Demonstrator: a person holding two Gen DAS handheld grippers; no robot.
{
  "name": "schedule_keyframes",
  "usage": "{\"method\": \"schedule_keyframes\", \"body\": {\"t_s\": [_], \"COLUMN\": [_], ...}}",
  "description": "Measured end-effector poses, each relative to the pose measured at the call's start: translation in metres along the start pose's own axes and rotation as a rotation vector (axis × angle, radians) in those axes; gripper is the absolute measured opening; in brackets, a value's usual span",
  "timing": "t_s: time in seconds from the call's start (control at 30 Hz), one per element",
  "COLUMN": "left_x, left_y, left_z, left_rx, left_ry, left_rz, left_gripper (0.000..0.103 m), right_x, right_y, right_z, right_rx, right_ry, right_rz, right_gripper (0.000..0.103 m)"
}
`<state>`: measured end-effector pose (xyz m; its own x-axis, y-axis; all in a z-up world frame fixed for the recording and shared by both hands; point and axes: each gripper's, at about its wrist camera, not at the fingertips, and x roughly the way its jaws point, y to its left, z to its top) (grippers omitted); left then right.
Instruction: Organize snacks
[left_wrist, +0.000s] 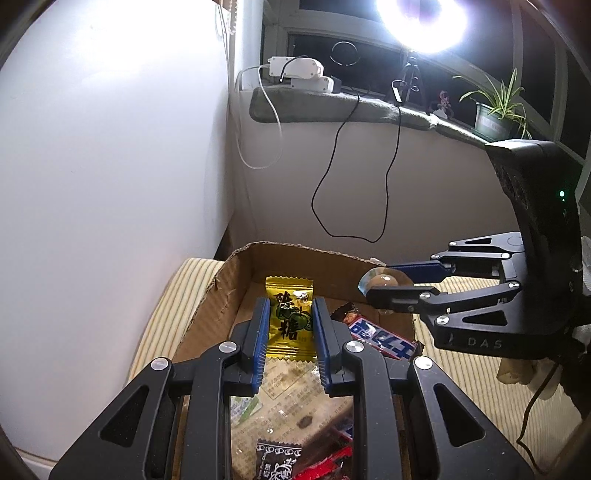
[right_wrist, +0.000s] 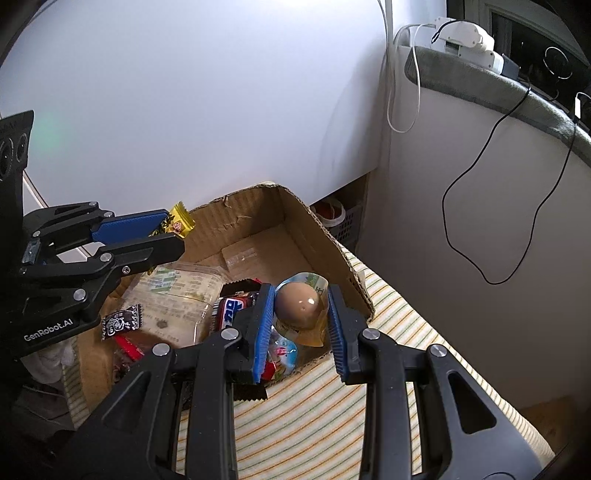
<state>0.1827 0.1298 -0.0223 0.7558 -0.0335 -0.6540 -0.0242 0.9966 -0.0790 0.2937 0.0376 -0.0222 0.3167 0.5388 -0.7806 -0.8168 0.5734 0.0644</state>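
Observation:
My left gripper (left_wrist: 291, 302) is shut on a yellow candy packet (left_wrist: 288, 332) and holds it above the open cardboard box (left_wrist: 295, 249). In the right wrist view the same gripper (right_wrist: 173, 230) and packet (right_wrist: 181, 221) hang over the box's left side. My right gripper (right_wrist: 301, 291) is shut on a brown egg in clear wrap (right_wrist: 297, 306), over the box's near right corner (right_wrist: 354, 291). From the left wrist camera that gripper (left_wrist: 382, 286) and the egg (left_wrist: 376, 277) appear at the box's right rim. Inside lie a blue-and-white bar (right_wrist: 231, 308), a large clear packet (right_wrist: 173, 291) and a small black candy (right_wrist: 120, 321).
The box rests on a striped cloth surface (right_wrist: 332, 406) against a white panel (right_wrist: 184, 110). A grey sill (left_wrist: 332, 107) behind carries white devices, hanging cables, a potted plant (left_wrist: 495, 114) and a bright ring light. A basket (right_wrist: 347, 221) sits behind the box.

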Motion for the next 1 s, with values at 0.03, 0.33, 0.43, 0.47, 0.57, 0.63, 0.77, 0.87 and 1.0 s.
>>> {"method": "schedule_keyframes", "body": {"t_s": [0.03,0.33,0.43,0.47,0.57,0.63,0.77,0.87,1.0], "left_x": [0.000,0.004,0.004,0.003,-0.002,-0.006,-0.020,-0.033,-0.054], "left_y": [0.001,0.003,0.002,0.002,0.002,0.002,0.001,-0.001,-0.006], "left_z": [0.000,-0.001,-0.001,-0.002,-0.003,-0.003,-0.005,-0.008,-0.014], "left_rx": [-0.001,-0.003,-0.001,0.000,0.004,0.001,-0.005,-0.005,-0.004], "left_ry": [0.002,0.017,0.018,0.016,0.008,0.002,-0.019,-0.038,-0.067], "left_rz": [0.002,0.010,0.012,0.012,0.021,0.025,0.034,0.042,0.058], "left_gripper": [0.021,0.022,0.028,0.034,0.037,0.037,0.038,0.044,0.051], "right_x": [0.002,0.010,0.010,0.009,0.004,-0.001,-0.009,-0.021,-0.039], "right_y": [0.000,0.000,0.001,0.001,0.002,0.003,0.009,0.015,0.026], "right_z": [0.000,0.000,0.000,0.000,0.000,0.000,-0.001,-0.004,-0.011], "right_rx": [-0.001,-0.002,0.000,0.002,0.007,0.008,0.003,-0.001,-0.003], "right_ry": [0.003,0.012,0.011,0.010,-0.002,-0.016,-0.021,-0.041,-0.068], "right_rz": [0.001,-0.005,-0.006,-0.006,-0.004,-0.009,-0.014,-0.029,-0.036], "right_gripper": [0.029,0.033,0.036,0.036,0.050,0.055,0.056,0.069,0.079]}}
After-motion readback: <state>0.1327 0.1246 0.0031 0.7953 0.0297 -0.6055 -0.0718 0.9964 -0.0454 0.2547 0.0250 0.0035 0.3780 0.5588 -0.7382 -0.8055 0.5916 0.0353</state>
